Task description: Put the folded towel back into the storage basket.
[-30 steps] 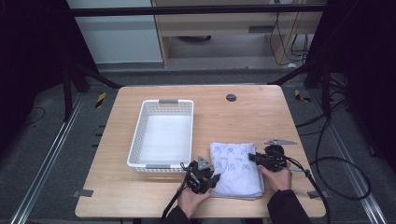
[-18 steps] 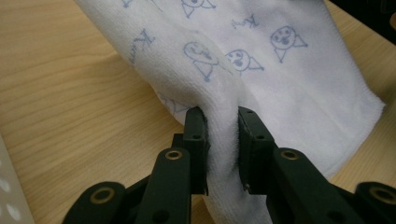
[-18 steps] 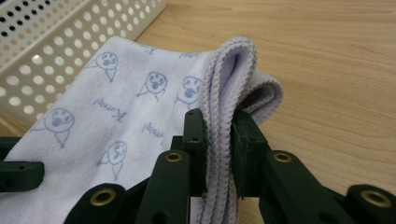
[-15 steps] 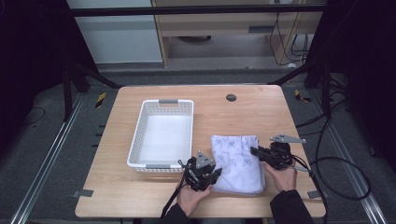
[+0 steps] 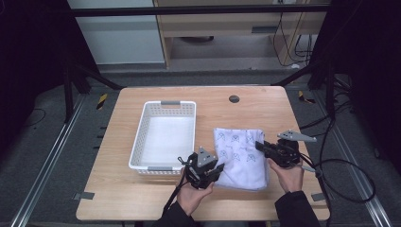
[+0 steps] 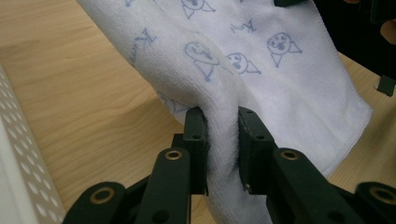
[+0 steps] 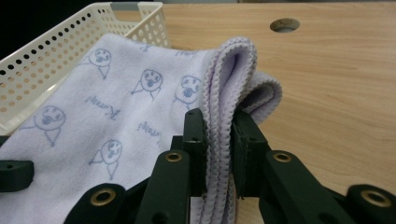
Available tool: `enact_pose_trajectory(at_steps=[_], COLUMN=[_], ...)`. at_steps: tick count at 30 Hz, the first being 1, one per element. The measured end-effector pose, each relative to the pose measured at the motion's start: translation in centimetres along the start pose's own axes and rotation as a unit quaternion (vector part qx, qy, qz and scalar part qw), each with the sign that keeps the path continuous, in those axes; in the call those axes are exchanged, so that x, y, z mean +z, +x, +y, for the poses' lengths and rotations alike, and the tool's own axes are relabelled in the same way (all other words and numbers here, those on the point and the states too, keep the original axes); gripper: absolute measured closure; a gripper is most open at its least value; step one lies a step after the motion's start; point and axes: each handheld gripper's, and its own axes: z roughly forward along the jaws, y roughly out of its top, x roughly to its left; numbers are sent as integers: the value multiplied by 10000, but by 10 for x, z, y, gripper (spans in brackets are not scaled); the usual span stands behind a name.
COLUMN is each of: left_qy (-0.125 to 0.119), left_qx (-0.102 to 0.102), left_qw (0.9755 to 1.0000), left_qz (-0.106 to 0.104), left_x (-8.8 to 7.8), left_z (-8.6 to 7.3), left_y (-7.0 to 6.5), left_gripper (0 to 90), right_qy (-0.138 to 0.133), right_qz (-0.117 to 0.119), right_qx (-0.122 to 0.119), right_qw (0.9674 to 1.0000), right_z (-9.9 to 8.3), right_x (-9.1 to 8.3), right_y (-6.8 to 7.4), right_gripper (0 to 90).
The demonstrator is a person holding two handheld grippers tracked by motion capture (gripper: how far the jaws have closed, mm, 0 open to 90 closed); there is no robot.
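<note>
step: mid-fold, I'd guess | white printed terry towel (image 5: 241,156) flat on wooden table (image 5: 265,106); beside white perforated plastic basket (image 5: 165,135) | left gripper (image 6: 222,135) and right gripper (image 7: 218,140) each clamped on towel edge | next: probably lift both together, evenly

Empty white basket (image 5: 163,137), tbl hole (image 5: 233,99) maybe.

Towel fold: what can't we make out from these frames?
- Towel layer count: in the right gripper view the hand-held gripper's own jaws cover the pinched edge.
- Towel underside and the table beneath: hidden by the cloth itself in the high view.
- Printed lettering: too small in the high view, only partly legible in the left gripper view.
- Basket far end: cut off by the right gripper view's top edge.
</note>
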Motion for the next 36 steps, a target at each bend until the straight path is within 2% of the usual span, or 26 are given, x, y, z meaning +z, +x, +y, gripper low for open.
enact_pose_trajectory(at_steps=[11, 26, 36], left_qy=[-172, -355, -537], left_qx=[155, 170, 76], left_qw=[9996, 9990, 9983], left_qz=[157, 204, 204], left_x=[-15, -33, -46], left_z=[16, 32, 42], left_y=[3, 14, 27], left_gripper=[743, 743, 743], right_qy=[-231, -420, -504], right_qz=[-59, -60, -55], right_qx=[-145, -247, -309], right_qw=[9996, 9988, 9982], right_z=[19, 41, 60], right_x=[-6, -9, -6], right_y=[12, 24, 36], right_gripper=[778, 778, 777])
